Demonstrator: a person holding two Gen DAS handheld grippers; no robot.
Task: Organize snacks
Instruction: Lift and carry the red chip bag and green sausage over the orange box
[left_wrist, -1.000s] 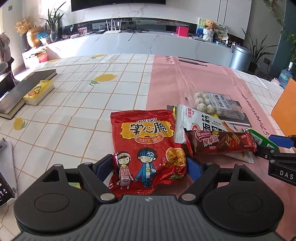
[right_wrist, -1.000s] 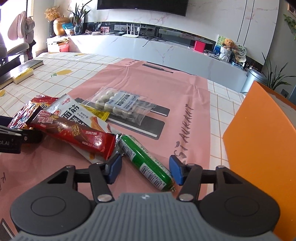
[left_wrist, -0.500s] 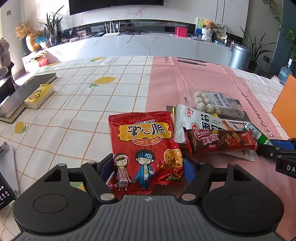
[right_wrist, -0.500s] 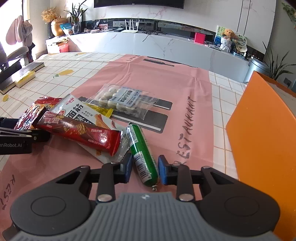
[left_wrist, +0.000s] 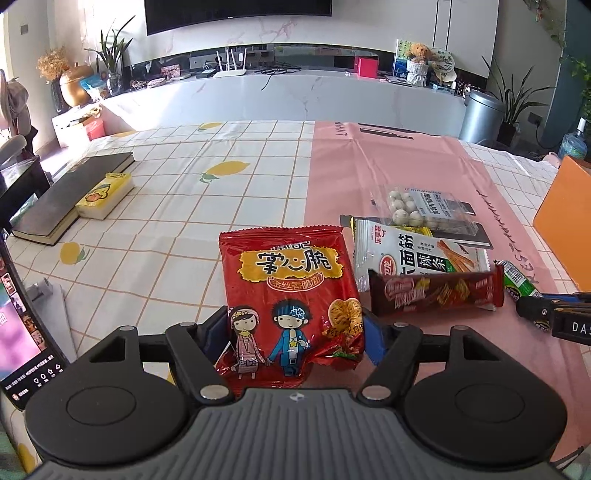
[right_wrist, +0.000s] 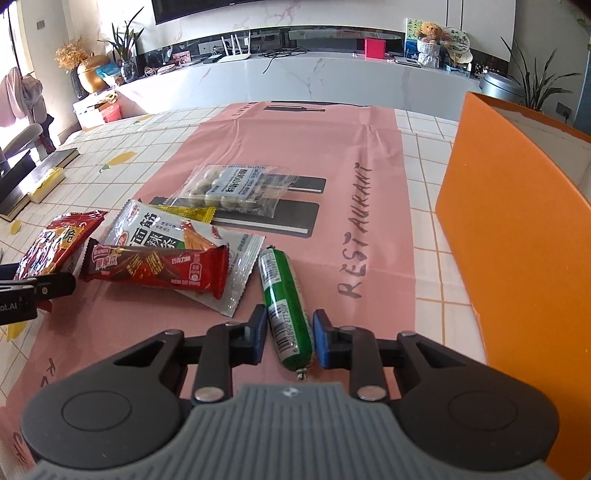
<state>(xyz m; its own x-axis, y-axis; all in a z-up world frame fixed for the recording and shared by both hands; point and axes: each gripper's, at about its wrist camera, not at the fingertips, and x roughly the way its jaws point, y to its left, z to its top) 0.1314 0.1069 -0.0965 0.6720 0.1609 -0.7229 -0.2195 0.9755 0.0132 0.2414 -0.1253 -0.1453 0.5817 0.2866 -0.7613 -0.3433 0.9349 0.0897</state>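
Observation:
My left gripper (left_wrist: 293, 334) is shut on the near end of a red noodle-snack bag (left_wrist: 288, 291) with two cartoon children, crumpling it. My right gripper (right_wrist: 290, 339) is shut on a green sausage stick (right_wrist: 284, 302) that points away from me on the pink mat (right_wrist: 332, 147). A brown-red wafer bar (right_wrist: 155, 266) lies on a white spicy-strip packet (right_wrist: 177, 236). A clear pack of white balls (right_wrist: 232, 188) lies further back. The wafer bar (left_wrist: 436, 291) and the ball pack (left_wrist: 421, 206) also show in the left wrist view. An orange box (right_wrist: 509, 221) stands at the right.
A dark book (left_wrist: 70, 192) with a yellow tissue pack (left_wrist: 105, 195) on it lies at the far left of the checked tablecloth (left_wrist: 221, 177). A phone screen (left_wrist: 22, 325) stands at the left edge. A white counter (left_wrist: 295, 96) runs behind the table.
My right gripper closed onto the green sausage stick, which turned to point straight away. My left gripper kept its hold on the red bag and both views rose slightly.

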